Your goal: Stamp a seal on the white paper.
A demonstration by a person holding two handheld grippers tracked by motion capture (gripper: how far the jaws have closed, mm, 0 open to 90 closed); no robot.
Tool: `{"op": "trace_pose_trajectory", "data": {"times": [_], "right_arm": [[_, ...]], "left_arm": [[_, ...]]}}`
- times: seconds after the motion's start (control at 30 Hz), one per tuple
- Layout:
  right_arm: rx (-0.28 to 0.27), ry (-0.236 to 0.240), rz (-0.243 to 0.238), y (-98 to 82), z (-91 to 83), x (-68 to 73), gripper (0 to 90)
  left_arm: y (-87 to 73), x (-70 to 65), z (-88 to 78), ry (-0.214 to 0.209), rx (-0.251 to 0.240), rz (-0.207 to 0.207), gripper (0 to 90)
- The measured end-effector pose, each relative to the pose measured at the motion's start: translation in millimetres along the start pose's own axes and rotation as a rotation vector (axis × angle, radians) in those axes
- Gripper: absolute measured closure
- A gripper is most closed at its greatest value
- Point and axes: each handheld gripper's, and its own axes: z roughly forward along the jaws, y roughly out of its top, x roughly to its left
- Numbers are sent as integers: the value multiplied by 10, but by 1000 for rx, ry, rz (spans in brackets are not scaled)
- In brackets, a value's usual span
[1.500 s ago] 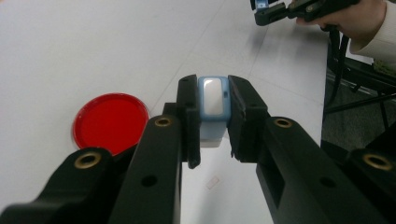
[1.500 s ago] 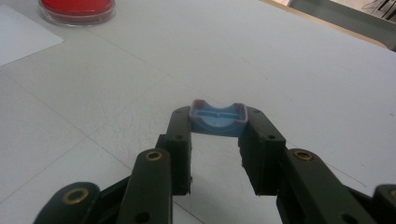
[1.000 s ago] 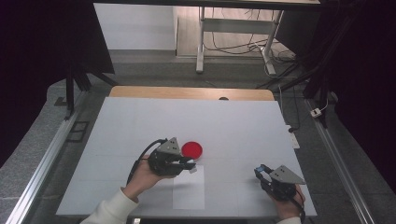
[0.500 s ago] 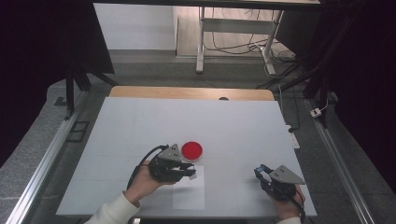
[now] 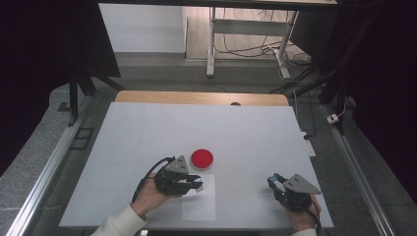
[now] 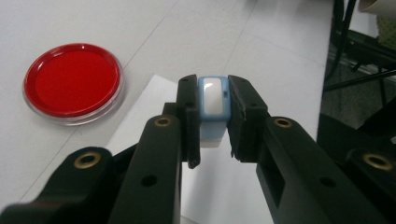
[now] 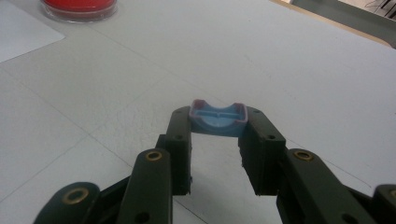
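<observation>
My left gripper is shut on a small blue-and-white stamp, held between the jaws just above a white sheet of paper. A round red ink pad in a clear dish lies just beyond the paper, and appears to the upper left as the ink pad in the left gripper view. My right gripper rests low at the near right of the table. It is shut on a shallow blue cap with its hollow side up.
The white table stretches away beyond both hands. Its wooden far edge and right edge border a grey floor with metal frame legs and cables. The paper and ink pad lie far left in the right gripper view.
My left gripper has drifted a little toward the near edge, from beside the red pad to over the paper. The right gripper has stayed put.
</observation>
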Motion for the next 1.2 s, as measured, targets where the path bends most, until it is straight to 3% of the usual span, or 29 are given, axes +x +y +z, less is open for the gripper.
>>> {"op": "trace_pose_trajectory", "data": {"times": [0.77,1.2], "right_arm": [[0,2,0,-6,8,-3,649],[1,2,-1,-7,11,-4,649]], "left_arm": [[-72,19,173,9,52,17,750],[-92,32,196,17,54,11,750]]}}
